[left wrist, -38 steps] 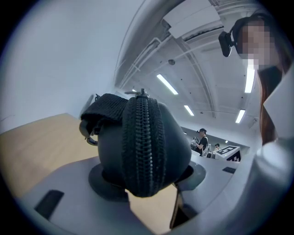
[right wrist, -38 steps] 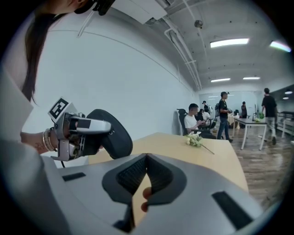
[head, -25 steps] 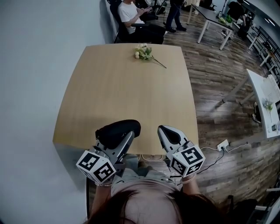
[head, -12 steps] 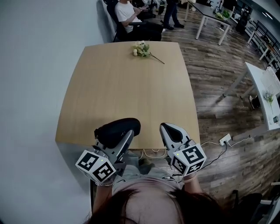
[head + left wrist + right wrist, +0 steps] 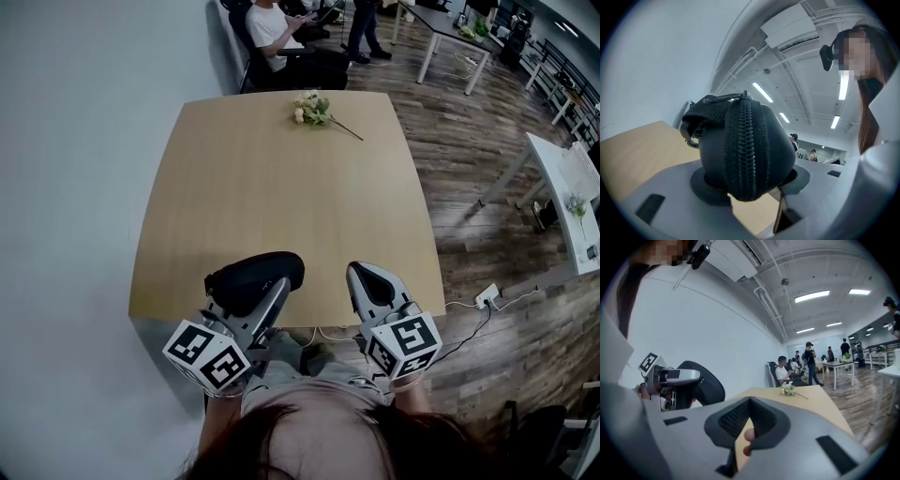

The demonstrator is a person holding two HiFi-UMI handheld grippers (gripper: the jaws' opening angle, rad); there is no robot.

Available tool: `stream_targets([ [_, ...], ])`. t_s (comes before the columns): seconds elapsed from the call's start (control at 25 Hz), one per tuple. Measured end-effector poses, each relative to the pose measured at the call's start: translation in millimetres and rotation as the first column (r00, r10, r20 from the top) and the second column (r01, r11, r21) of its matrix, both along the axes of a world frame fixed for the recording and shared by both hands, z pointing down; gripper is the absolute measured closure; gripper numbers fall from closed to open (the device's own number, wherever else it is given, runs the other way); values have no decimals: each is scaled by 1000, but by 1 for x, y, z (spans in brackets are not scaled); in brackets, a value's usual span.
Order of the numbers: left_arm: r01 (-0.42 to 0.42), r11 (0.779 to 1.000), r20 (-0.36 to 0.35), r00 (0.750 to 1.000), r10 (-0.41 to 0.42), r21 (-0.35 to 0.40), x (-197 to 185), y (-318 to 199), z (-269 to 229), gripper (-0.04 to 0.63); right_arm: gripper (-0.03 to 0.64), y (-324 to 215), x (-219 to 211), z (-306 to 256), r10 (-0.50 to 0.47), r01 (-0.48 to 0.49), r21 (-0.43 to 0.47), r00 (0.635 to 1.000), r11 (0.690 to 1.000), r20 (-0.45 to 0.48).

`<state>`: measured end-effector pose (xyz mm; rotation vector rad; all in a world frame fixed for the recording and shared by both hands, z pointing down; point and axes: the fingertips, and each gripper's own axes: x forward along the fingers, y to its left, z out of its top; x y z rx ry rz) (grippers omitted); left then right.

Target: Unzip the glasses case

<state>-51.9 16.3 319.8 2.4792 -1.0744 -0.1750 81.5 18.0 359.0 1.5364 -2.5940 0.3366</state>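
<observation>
The black glasses case [image 5: 255, 277] sits between the jaws of my left gripper [image 5: 251, 291], which is shut on it above the near edge of the wooden table [image 5: 281, 187]. In the left gripper view the case [image 5: 717, 154] fills the centre, its closed zipper [image 5: 745, 145] running down the end that faces the camera. A fabric loop [image 5: 710, 107] sits at its top left. My right gripper [image 5: 364, 275] hovers to the right of the case, apart from it. Its jaws meet at the tips with nothing between them [image 5: 750, 404]. The right gripper view also shows the held case [image 5: 701, 380] at left.
A small bunch of white flowers [image 5: 311, 110] lies at the table's far edge. A seated person [image 5: 281, 37] is just beyond it. A white wall runs along the left. White desks [image 5: 567, 187] and a power strip with cable [image 5: 485, 300] stand on the wood floor at right.
The head view has shifted slightly, so the table sits a little more to the right. Both grippers stay at the near edge, with the case still in the left one.
</observation>
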Motion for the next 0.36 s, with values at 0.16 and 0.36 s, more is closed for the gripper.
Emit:
stream_targets([
  [0.16, -25, 1000, 5, 1000, 25, -9, -27, -15, 4, 357, 601, -14, -26, 0, 34, -34, -2, 999, 999, 4],
  [0.36, -56, 998, 10, 998, 56, -25, -60, -33, 10, 357, 601, -30, -58, 0, 65, -65, 1, 998, 998, 11],
])
